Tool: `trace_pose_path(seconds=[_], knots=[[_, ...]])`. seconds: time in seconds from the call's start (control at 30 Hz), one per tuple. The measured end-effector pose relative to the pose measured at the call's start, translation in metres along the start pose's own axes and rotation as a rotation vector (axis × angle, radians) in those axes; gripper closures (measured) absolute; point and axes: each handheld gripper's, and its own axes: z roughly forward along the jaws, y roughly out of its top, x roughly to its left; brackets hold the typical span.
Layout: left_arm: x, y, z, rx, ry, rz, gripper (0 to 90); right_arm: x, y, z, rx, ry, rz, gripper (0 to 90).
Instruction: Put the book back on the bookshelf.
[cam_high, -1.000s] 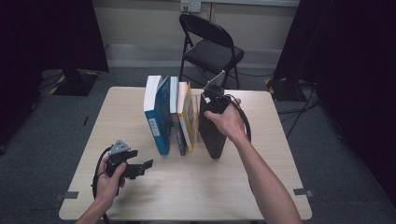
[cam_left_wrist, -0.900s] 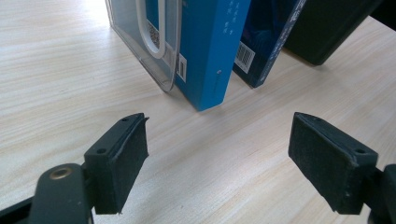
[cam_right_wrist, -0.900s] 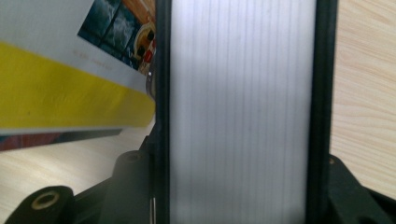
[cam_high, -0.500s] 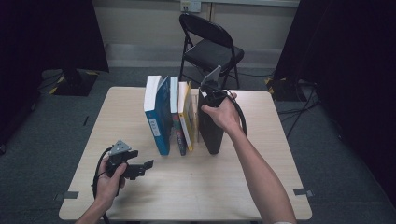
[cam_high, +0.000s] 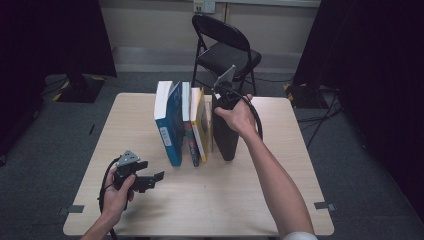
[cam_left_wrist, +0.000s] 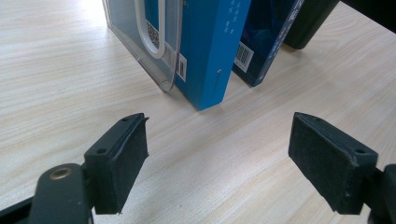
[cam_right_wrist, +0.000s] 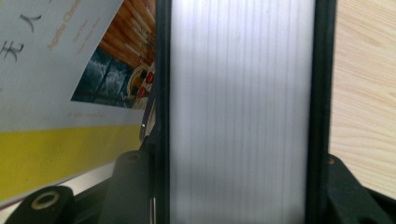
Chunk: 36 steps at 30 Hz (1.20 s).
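Your right tool (cam_high: 226, 102) is clamped from above on the black book (cam_high: 225, 132), its jaws closed partway against both covers with the grey page edges between them. Compared with a second ago, the book and your hand sit slightly closer to the row, so the book now stands upright at the right end, touching or just beside the yellow book (cam_high: 200, 125). By my judgement the placing is nearly done and what remains is to let go without tipping it.

Your left tool (cam_high: 145, 178) rests low on the surface (cam_high: 260, 200) near the front edge, jaws wide apart and holding nothing, pointing towards the blue book (cam_left_wrist: 210, 51).

Count: four books standing in the row, namely the blue book, a dark thin book (cam_high: 189, 130), the yellow one and the black one; two tools; one folding chair (cam_high: 225, 50) behind the surface.
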Motion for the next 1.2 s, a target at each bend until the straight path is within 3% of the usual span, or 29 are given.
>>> trace_pose_path(seconds=[0.63, 0.97, 1.2], knots=[[-0.002, -0.001, 0.0, 0.01, -0.008, 0.012, 19.5, 0.002, 0.014, 0.012, -0.003, -0.017, 0.02, 53.1], [-0.003, -0.001, 0.0, 0.012, -0.002, 0.019, 19.4, 0.002, 0.007, 0.005, -0.077, -0.008, 0.002, 48.4], [-0.005, -0.001, 0.0, 0.019, -0.004, 0.024, 19.4, 0.001, -0.014, -0.001, -0.164, 0.011, -0.011, 42.9]])
